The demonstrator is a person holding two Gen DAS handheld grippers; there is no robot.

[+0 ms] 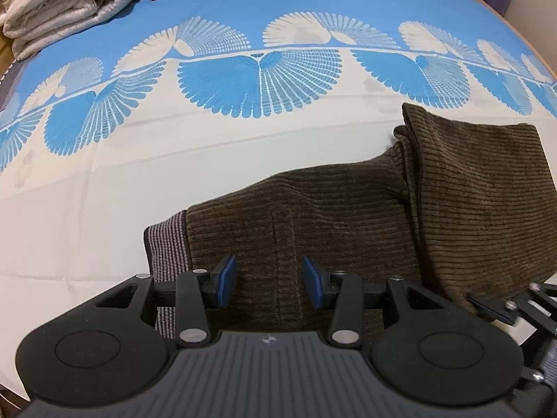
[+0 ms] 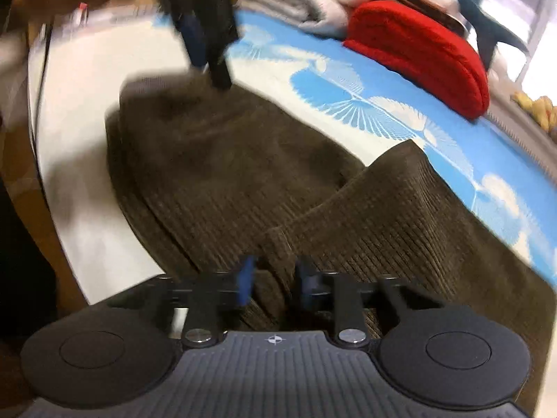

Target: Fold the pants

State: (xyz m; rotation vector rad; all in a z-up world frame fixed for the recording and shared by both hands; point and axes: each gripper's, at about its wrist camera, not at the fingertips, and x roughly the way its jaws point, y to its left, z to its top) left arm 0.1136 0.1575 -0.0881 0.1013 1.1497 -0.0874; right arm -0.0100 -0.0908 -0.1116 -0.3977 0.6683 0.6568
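The left hand-held gripper [image 1: 268,280] points steeply down over the pants [image 1: 348,216], its blue pads [image 1: 228,280] spread apart with brown ribbed cloth lying flat under the gap, not pinched. The striped waistband [image 1: 165,247] lies just left of it. The right hand-held gripper [image 2: 275,282] has its pads [image 2: 246,280] drawn close about a raised fold of the pants [image 2: 226,174]; blur hides whether they press the cloth. The pants lie on a bed sheet [image 1: 87,191], white near, blue with fan prints beyond. At the far edge sit a folded white quilt [image 1: 59,3] and a red cushion [image 2: 417,55].
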